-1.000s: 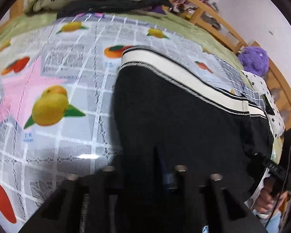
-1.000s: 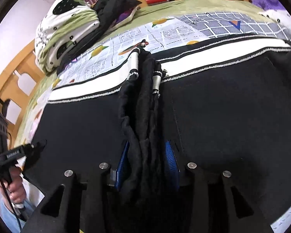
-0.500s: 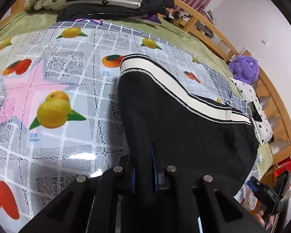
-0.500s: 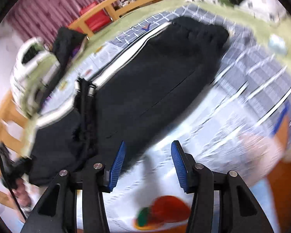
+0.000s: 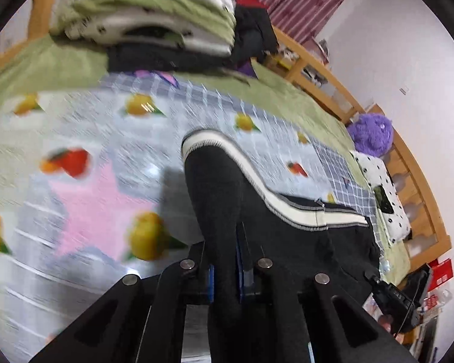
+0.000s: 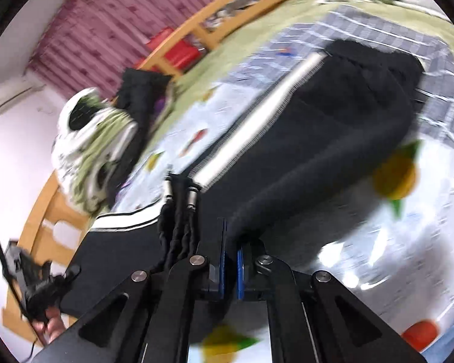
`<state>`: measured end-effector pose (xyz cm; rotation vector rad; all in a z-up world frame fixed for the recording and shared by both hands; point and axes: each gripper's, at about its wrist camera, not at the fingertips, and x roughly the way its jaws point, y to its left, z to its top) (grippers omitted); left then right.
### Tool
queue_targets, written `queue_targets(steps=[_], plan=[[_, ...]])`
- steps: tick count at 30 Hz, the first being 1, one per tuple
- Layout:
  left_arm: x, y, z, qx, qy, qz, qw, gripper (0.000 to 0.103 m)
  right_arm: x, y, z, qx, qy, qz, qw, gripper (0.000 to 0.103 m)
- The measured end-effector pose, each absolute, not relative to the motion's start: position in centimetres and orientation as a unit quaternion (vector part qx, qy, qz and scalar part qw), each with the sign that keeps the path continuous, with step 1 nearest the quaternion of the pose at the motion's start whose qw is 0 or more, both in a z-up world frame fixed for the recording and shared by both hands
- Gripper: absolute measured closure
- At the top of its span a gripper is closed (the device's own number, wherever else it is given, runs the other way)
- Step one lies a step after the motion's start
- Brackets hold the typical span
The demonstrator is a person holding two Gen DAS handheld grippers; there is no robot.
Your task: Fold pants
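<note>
Your left gripper [image 5: 225, 275] has its two fingers squeezed tight on a fold of the black pants with a cream stripe down the side [image 5: 287, 242]. The black cloth runs right between the blue pads and hangs up off the bed from there. The cream stripe curves away from your fingers toward the far right, and the rest of the pants lies flat on the shiny plastic sheet with fruit pictures and a pink star [image 5: 100, 217] that covers the bed.

Your right gripper [image 6: 229, 267] also has its fingers pressed together on the pants [image 6: 333, 127], pinching a thin edge of the black cloth between the blue pads. The braided black drawstring with silver tips [image 6: 181, 211] dangles just beside the left finger. From this side the pants stretch away up and to the right across the fruit sheet [image 6: 408, 242].

In the left view you can see your right hand's tool low at the right edge. In the right view your left hand [image 6: 50, 326] shows low at the left, holding its black handle.

At the far end of the bed sits a pile of folded green and white bedding with black spots [image 5: 154, 15]. A fluffy purple toy [image 5: 370, 134] rests by the light wooden bed rail [image 5: 420, 181]. Both views are blurry.
</note>
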<state>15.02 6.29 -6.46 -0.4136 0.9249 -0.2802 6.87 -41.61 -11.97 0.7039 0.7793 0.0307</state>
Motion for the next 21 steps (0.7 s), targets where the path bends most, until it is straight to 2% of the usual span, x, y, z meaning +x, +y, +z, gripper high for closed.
queue_targets(steps=[4,7,11,13,14,15,17,19,21], plan=[[14.0,11.2,-6.2,-0.169,0.440,-0.088,0.877,0.093,7.6,-36.3,-12.2,0.320,0.389,0.072,0.861,0.097],[13.2,13.6,-8.3,-0.154,0.456,-0.060,0.874,0.092,8.2,-31.6,-14.6,0.283,0.432,0.101,0.850,0.097],[12.5,14.6,-11.6,-0.139,0.479,-0.042,0.866,0.091,7.4,-29.7,-18.1,0.254,0.476,0.094,0.836,0.092],[12.4,14.9,-12.5,-0.131,0.486,-0.036,0.863,0.082,6.4,-30.6,-17.9,0.259,0.469,0.101,0.838,0.078],[12.3,15.1,-12.6,-0.128,0.486,-0.032,0.864,0.081,5.8,-31.1,-17.4,0.252,0.468,0.095,0.842,0.070],[12.0,15.4,-12.7,-0.125,0.485,-0.024,0.865,0.080,5.1,-32.0,-16.8,0.245,0.460,0.083,0.849,0.066],[11.4,16.2,-12.7,-0.123,0.483,-0.018,0.867,0.075,4.4,-33.9,-15.7,0.241,0.443,0.062,0.862,0.064],[10.7,16.9,-13.0,-0.139,0.486,-0.030,0.862,0.053,4.1,-36.3,-15.0,0.250,0.426,0.029,0.869,0.063],[10.0,17.6,-13.6,-0.156,0.495,-0.043,0.854,0.046,3.9,-39.0,-14.9,0.273,0.410,-0.003,0.871,0.062]])
